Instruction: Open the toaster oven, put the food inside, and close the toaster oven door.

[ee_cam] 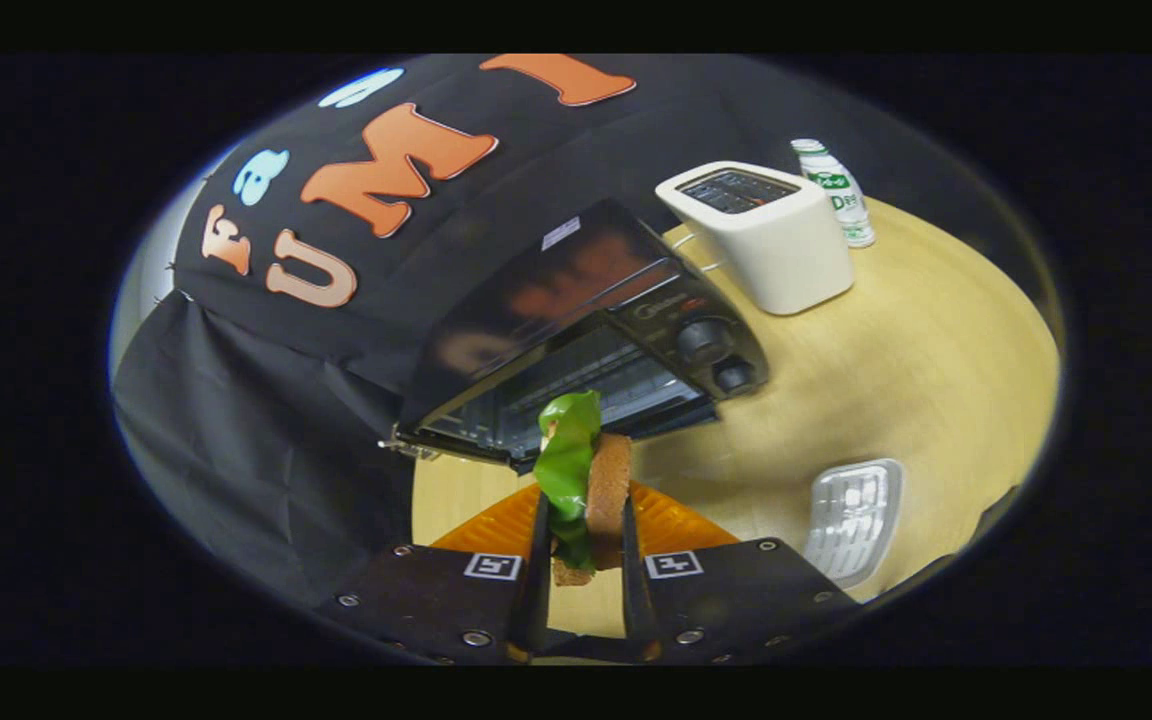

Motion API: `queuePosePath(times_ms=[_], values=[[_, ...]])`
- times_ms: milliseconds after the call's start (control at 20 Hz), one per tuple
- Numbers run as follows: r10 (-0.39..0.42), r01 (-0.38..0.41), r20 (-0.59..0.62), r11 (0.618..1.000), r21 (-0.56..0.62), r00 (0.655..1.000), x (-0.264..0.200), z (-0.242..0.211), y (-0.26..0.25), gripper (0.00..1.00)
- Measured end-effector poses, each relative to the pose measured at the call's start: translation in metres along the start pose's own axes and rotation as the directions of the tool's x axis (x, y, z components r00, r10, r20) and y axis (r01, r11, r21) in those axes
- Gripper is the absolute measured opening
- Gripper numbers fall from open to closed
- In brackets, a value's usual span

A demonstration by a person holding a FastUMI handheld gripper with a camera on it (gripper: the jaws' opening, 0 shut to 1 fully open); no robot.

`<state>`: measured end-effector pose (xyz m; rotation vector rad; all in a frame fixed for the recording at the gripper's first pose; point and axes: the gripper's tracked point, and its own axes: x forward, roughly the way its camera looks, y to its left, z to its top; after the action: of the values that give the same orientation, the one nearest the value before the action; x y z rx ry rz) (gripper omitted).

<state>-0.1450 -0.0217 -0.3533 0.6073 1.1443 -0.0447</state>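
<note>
Food for the oven, a brown bread slice stacked with a glossy green lettuce leaf [581, 480], stands on edge between the two fingers of the hand-held gripper [584, 545], which pinch it from both sides so it is lifted above the ribbed orange plate [676, 525] just beyond the fingertips. To do this step well, I judge the sandwich should be carried straight ahead and kept level with the oven's mouth, the grip held firm but not crushing (soft bread gives, and the slick leaf could slide out). On the pale wooden round table [916, 350], to the near right, lies a small clear plastic ridged tray [854, 520]. Straight ahead sits the black metal toaster oven [586, 330], boxy and shiny on top, its door apparently open with a wire rack showing inside and two round knobs on its right panel. Beyond it to the right stands a cream-white, smooth, round-cornered pop-up toaster [766, 235], and farthest off a small white plastic bottle with a green label [834, 190].
</note>
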Motion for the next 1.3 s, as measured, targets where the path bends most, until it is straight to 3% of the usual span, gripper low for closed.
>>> queuePosePath(times_ms=[750, 950, 1300], values=[[0.133, -0.160, 0.151, 0.969, 0.188, 0.980, 0.108, 0.026, 0.044, 0.29], [0.113, -0.158, 0.178, 0.951, 0.267, 0.978, 0.130, 0.038, 0.036, 0.29], [0.049, -0.118, 0.275, 0.963, 0.241, 0.960, 0.158, 0.051, 0.025, 0.29]])
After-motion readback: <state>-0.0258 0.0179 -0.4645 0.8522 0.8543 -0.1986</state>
